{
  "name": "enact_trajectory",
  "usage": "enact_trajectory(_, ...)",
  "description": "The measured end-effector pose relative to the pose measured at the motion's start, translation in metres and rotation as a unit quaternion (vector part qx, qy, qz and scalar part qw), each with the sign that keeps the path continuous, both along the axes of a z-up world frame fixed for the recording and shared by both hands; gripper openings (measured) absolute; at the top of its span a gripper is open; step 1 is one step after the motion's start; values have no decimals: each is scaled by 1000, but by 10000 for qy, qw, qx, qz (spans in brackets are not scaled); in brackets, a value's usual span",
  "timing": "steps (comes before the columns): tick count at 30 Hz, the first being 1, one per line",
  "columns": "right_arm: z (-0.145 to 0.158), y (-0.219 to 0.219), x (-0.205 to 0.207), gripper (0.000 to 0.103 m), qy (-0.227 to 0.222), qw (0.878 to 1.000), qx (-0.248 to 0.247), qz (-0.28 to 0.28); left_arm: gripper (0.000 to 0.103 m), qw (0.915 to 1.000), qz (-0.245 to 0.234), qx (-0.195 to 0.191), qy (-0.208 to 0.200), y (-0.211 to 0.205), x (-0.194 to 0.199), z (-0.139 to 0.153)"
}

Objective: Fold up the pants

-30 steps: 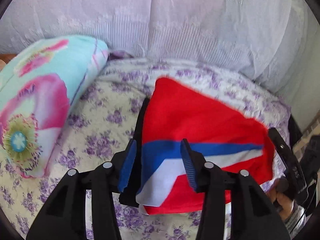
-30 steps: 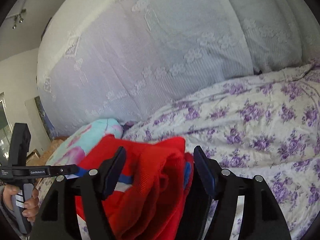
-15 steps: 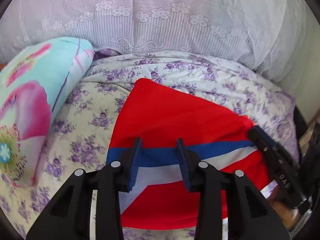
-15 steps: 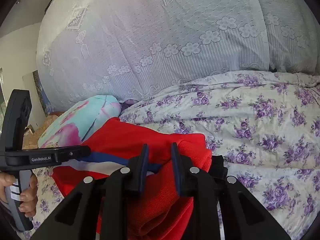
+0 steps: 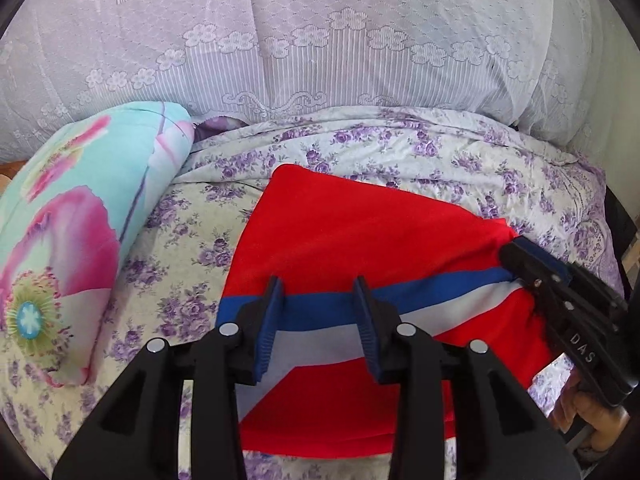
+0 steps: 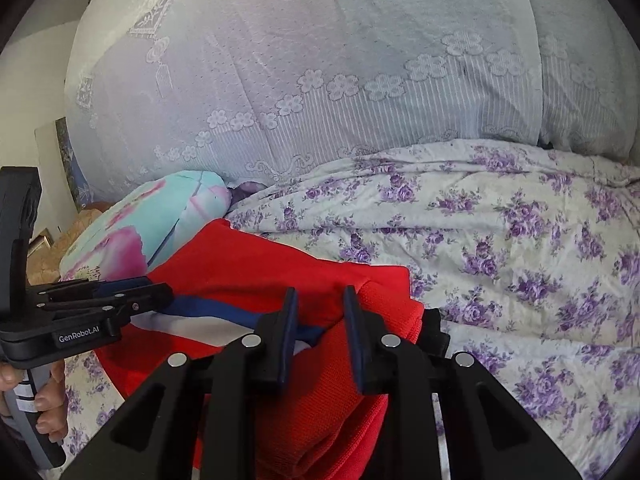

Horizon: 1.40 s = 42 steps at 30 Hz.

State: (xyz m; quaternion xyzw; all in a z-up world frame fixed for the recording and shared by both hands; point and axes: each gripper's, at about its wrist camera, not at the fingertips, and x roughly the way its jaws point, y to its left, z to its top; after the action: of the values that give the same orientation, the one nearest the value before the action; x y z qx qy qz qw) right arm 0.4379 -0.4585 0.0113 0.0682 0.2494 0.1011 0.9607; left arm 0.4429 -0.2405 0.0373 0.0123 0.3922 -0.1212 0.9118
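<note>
Item: red pants (image 5: 360, 216), folded, with a blue band and a white band across the upper layer. Location: lying on the bed (image 5: 440, 152), on its purple-flowered cover, in front of a pale lace curtain (image 5: 320, 40).

Beside the pants, on the left in the left wrist view: a turquoise pillow (image 5: 80, 200) printed with large pink flowers, close to the cloth edge but not seen touching it.

Left tool (image 5: 318, 320): black frame, blue ribbed fingers (image 5: 267, 320). It stands over the striped part of the pants, its jaws parted and opening; the blue and white bands show in the gap between them. The fingers are not seen pressing the cloth, so it is released. In the right wrist view the same tool (image 6: 160, 294) reaches in from the left at the far edge of the pants. Writing on its side reads "GenRobot.AI". A hand (image 6: 40, 408) grips its handle at the lower left.

Right tool (image 6: 320, 320): same make of black frame and blue fingers (image 6: 289, 320). Its jaws are narrowly apart and opening, and a raised fold of red cloth with a bit of the blue band sits between them; whether the fingers press on it cannot be told. In the left wrist view this tool (image 5: 516, 258) lies at the right corner of the pants, where the bands end. Letters "DAS" are readable on its body; any further writing there cannot be made out.
</note>
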Motion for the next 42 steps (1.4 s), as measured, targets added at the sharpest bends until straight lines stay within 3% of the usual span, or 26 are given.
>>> enact_trajectory(3, 25, -2, -32, 49, -198, 9994, 233, -139, 53, 9995, 95, 182, -250, 7, -23, 21)
enact_trajectory(7, 38, 0, -84, 61, -216, 9981, 487, -307, 61, 9979, 107, 431, -475, 16, -59, 43)
enact_trajectory(14, 52, -6, -183, 66, -311, 9950, 703, -638, 70, 9974, 64, 479, -534, 30, -133, 68)
enact_trajectory(22, 105, -51, -276, 71, -631, 9843, 1238, -1091, 76, 9963, -61, 386, -759, 39, -200, 97)
enact_trajectory(27, 144, -58, -321, 74, -628, 9880, 492, -1320, 78, 9962, -211, 273, -806, 43, -232, 107)
enact_trajectory(30, 159, -57, -348, 79, -538, 9889, 143, -1379, 84, 9952, -322, 282, -877, 44, -252, 114)
enact_trajectory(33, 163, -46, -371, 86, -479, 9899, 106, -1331, 90, 9943, -382, 322, -938, 48, -272, 121)
enact_trajectory(37, 148, -17, -389, 89, -434, 9917, 419, -1133, 97, 9946, -385, 313, -911, 58, -297, 132)
enact_trajectory(42, 128, 17, -385, 90, -224, 9913, 853, -982, 98, 9946, -335, 554, -807, 65, -318, 140)
